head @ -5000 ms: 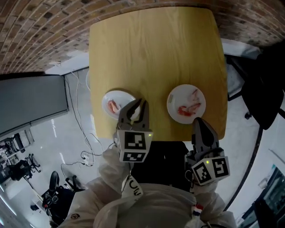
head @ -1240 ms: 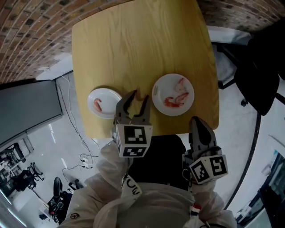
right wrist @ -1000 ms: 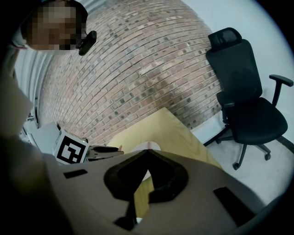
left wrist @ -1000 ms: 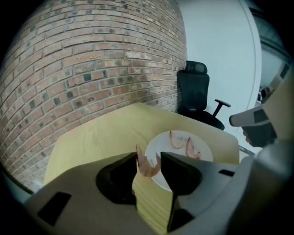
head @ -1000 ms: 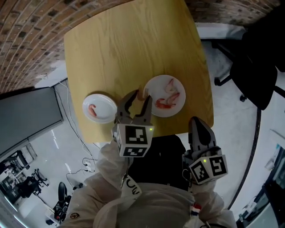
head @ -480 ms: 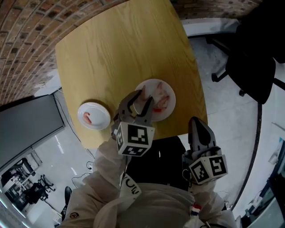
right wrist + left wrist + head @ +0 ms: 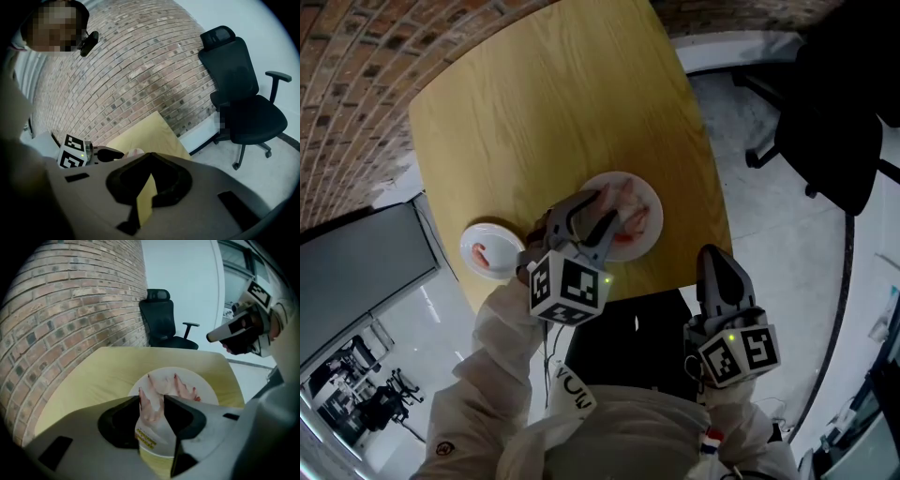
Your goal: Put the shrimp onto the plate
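Observation:
A pale pink shrimp [image 7: 150, 408] sits pinched between the jaws of my left gripper [image 7: 152, 401], tail pointing up. In the head view this gripper [image 7: 602, 204] hangs over the near left part of the large white plate [image 7: 656, 208] on the yellow table [image 7: 553, 112]. Two more shrimps [image 7: 185, 390] lie on that plate [image 7: 206, 391]. A small white plate [image 7: 471, 246] to the left carries one shrimp [image 7: 486, 253]. My right gripper [image 7: 713, 255] hovers off the table's near edge with its tips together and nothing in them [image 7: 147, 157].
A black office chair [image 7: 834, 112] stands on the floor right of the table, also visible in the left gripper view as the chair [image 7: 164, 324]. A brick wall [image 7: 356, 66] runs behind the table. A grey panel [image 7: 356, 272] stands at the left.
My left gripper has carried the shrimp rightward from near the small plate to above the large plate and rolled somewhat. The right gripper has kept its place in the view.

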The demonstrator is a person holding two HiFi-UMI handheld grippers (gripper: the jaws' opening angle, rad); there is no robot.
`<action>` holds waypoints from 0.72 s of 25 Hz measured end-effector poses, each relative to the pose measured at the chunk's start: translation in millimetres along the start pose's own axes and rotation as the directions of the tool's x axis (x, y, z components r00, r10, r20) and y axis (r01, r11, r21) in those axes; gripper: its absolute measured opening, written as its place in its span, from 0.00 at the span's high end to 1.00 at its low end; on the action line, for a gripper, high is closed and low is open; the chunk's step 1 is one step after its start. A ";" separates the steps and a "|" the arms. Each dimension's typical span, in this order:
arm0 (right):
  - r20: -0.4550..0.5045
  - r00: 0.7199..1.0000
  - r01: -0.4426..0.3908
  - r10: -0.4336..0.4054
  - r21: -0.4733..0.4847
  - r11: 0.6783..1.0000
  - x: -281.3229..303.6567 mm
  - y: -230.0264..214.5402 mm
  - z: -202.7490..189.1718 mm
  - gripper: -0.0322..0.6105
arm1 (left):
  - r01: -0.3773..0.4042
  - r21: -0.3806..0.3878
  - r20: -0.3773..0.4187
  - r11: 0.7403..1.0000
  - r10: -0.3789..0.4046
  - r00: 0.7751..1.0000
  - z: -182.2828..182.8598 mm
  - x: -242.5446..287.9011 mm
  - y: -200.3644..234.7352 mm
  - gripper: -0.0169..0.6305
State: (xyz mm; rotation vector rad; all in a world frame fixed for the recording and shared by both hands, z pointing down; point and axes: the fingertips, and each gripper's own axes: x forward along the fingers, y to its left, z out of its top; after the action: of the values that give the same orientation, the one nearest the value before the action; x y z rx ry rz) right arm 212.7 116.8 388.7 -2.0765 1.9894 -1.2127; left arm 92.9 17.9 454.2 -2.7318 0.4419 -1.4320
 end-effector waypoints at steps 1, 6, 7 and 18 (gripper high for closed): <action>0.000 1.000 -0.001 0.001 0.001 1.000 0.9 -0.6 0.5 0.91 | 0.012 0.022 -0.002 1.000 -0.012 1.000 0.0 1.5 -1.3 0.72; 0.002 1.000 0.002 -0.002 0.006 1.000 3.0 -5.9 4.1 0.91 | 0.039 0.042 -0.003 0.998 -0.039 0.999 4.3 4.9 -0.1 0.72; 0.000 1.000 0.003 -0.003 0.007 1.000 3.0 -7.0 4.1 0.91 | 0.044 0.043 -0.004 0.998 -0.044 0.999 5.4 5.0 -1.0 0.72; -0.008 1.000 -0.007 0.007 0.011 1.000 7.8 -10.0 4.9 0.91 | 0.048 0.029 -0.019 0.998 -0.047 0.999 8.5 9.0 -3.3 0.72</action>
State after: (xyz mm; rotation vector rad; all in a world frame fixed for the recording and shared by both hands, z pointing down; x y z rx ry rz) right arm 222.9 109.7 394.3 -2.0606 1.9867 -1.2298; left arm 105.4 17.7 457.0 -2.7260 0.3557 -1.4634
